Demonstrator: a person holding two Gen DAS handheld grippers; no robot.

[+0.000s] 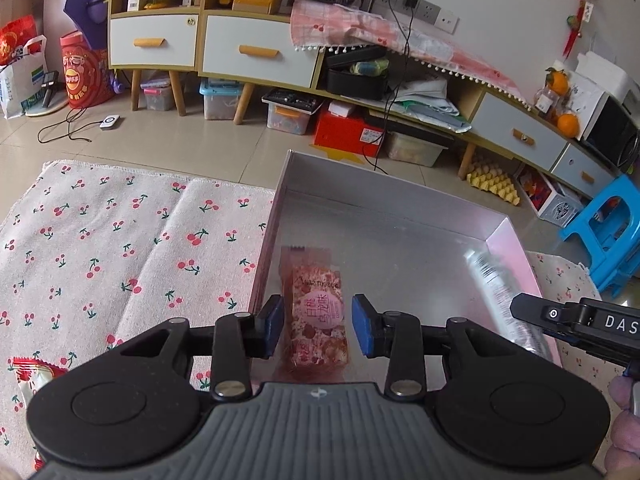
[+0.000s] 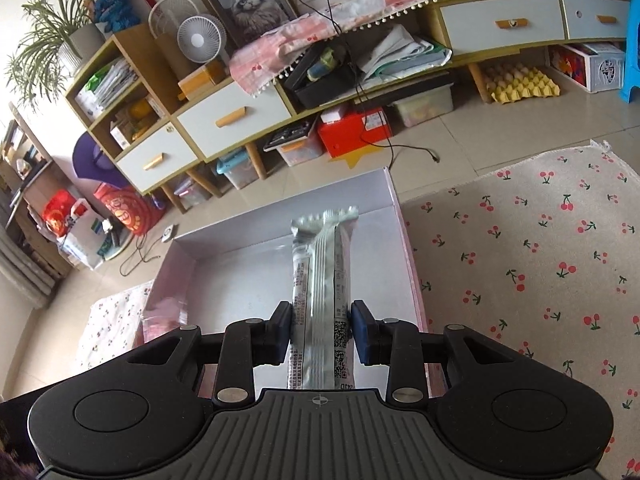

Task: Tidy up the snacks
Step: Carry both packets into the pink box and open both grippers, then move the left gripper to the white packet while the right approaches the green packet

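Left gripper [image 1: 318,326]: pads apart, clear gaps either side of the pink snack pack [image 1: 316,312], which lies flat on the box [image 1: 400,196] floor by its left wall. Right gripper [image 2: 320,330]: pads clamped on the long silver snack bar [image 2: 320,280], bar over the box's right side, far end toward the back wall. Box sits on a cherry-print cloth [image 1: 120,240]; another red wrapper [image 1: 32,376] lies on the cloth, left.

Both devices look the same. The left gripper [image 1: 318,327] and the right gripper [image 2: 321,330] each have a grey ribbed body with a small crosshair mark, two round black side housings, black link arms with silver screws, and blue pads on the fingers. The right one carries white letters "DAS" on its side.
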